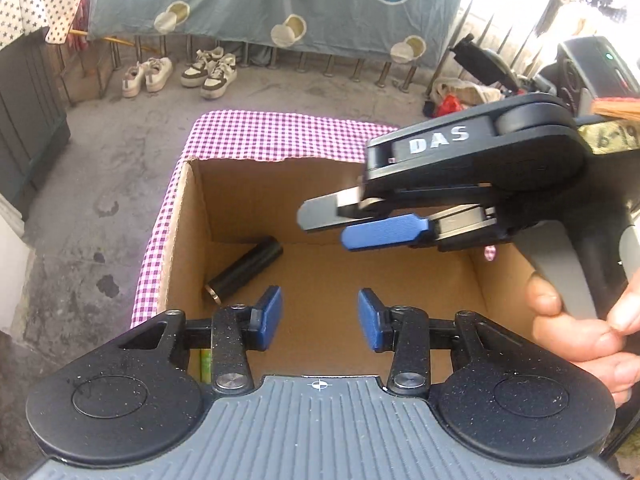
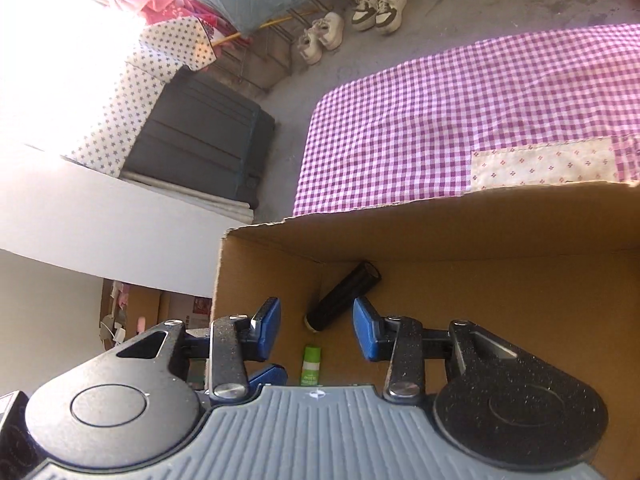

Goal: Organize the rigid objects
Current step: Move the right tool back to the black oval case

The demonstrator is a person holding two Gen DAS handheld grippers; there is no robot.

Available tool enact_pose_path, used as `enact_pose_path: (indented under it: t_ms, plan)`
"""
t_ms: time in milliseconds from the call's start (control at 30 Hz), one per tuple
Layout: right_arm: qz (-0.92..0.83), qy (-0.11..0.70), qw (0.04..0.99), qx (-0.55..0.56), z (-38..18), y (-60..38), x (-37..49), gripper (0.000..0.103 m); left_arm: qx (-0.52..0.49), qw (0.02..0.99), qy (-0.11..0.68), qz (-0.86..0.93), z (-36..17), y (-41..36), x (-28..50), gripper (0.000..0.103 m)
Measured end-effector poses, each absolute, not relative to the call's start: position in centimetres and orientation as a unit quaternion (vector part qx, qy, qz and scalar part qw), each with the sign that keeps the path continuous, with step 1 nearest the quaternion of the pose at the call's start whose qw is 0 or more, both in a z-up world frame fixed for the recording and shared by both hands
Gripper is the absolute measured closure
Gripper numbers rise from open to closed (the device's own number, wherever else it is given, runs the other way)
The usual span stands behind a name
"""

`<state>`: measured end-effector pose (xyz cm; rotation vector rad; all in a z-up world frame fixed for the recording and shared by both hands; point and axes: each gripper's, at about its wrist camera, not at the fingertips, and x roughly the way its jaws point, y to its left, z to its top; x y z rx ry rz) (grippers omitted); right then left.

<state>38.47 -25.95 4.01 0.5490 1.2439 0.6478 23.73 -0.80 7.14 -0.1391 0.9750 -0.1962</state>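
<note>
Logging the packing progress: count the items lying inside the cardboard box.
2: a black cylinder on the box floor near the left wall, and a green tube nearer the grippers. More may be hidden beneath them.

A: Black cylinder (image 1: 245, 270) is lying on its side on the floor of the open cardboard box (image 1: 188, 240), metal-rimmed end pointing toward 7 o'clock, other end toward 1 o'clock.

B: Confirmed. It is sitting near the box's left wall. A small green tube (image 2: 311, 365) is lying just beside its rimmed end, at 6 o'clock from it, apart.
</note>
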Motion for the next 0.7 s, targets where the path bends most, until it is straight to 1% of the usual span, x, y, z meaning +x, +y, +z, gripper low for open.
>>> enact_pose_path:
  t_ms: [67, 167, 233, 267, 300, 367, 533, 700]
  plan:
    - [0.301, 0.542, 0.738, 0.267, 6.0, -28.6, 36.4, 0.059, -0.073, 0.881, 0.455, -0.105, 8.2, -0.8, 22.1, 0.057]
    - [0.310, 0.504, 0.752, 0.289, 8.8, -33.1, 32.1, 0.054, -0.078, 0.889, 0.434, -0.125, 9.7, -0.6, 19.3, 0.054]
    - [0.315, 0.478, 0.765, 0.294, 10.2, -35.6, 28.8, 0.053, -0.083, 0.893, 0.419, -0.140, 10.6, -0.5, 17.2, 0.052]
    - [0.315, 0.462, 0.773, 0.300, 10.9, -36.8, 26.8, 0.053, -0.084, 0.895, 0.412, -0.151, 10.8, -0.5, 16.2, 0.050]
    - [0.314, 0.450, 0.779, 0.302, 11.3, -38.1, 24.9, 0.053, -0.085, 0.896, 0.406, -0.159, 10.9, -0.5, 15.2, 0.048]
    - [0.306, 0.431, 0.791, 0.307, 11.3, -40.4, 21.3, 0.053, -0.085, 0.897, 0.398, -0.173, 10.8, -0.8, 13.0, 0.047]
    - [0.255, 0.424, 0.802, 0.334, 7.4, -44.5, 13.5, 0.053, -0.072, 0.881, 0.415, -0.217, 7.4, -3.2, 9.1, 0.048]
    - [0.214, 0.450, 0.786, 0.366, 1.8, -44.5, 10.4, 0.054, -0.042, 0.851, 0.448, -0.272, 3.1, -7.3, 6.2, 0.049]
